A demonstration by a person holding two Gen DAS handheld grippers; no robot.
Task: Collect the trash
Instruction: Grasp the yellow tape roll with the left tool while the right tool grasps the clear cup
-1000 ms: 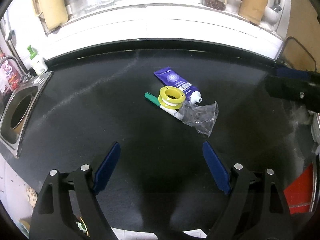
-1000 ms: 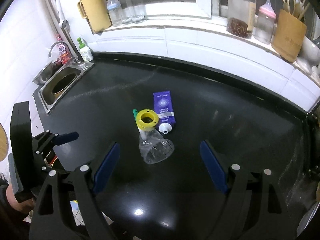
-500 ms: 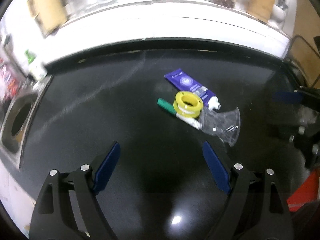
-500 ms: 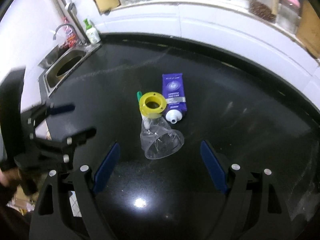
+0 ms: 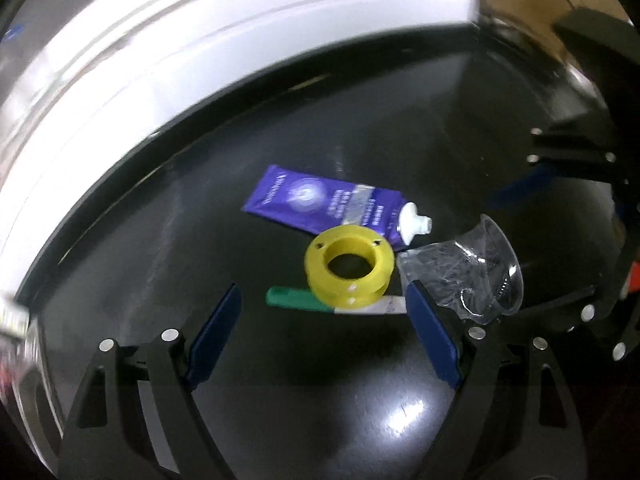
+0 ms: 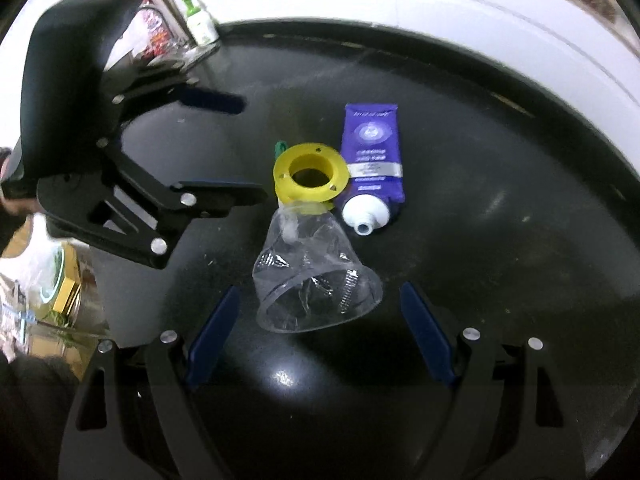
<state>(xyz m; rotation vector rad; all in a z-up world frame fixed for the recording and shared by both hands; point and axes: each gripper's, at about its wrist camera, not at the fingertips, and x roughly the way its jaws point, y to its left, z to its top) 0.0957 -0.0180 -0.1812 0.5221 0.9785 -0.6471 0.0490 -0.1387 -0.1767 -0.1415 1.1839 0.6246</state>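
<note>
Both the left gripper (image 5: 324, 328) and right gripper (image 6: 320, 320) stand wide open, empty. The crushed clear cup (image 6: 316, 280), yellow spool (image 6: 310, 178), tube (image 6: 372, 152) and green pen (image 5: 296, 299) cluster mid-counter (image 6: 500, 220). Risk: either closing gripper may nudge the touching neighbours.

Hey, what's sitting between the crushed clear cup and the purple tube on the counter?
Nothing lies between them. In the right wrist view the clear cup and purple tube are separated by a bare strip of black counter; the yellow spool sits beside both.
</note>
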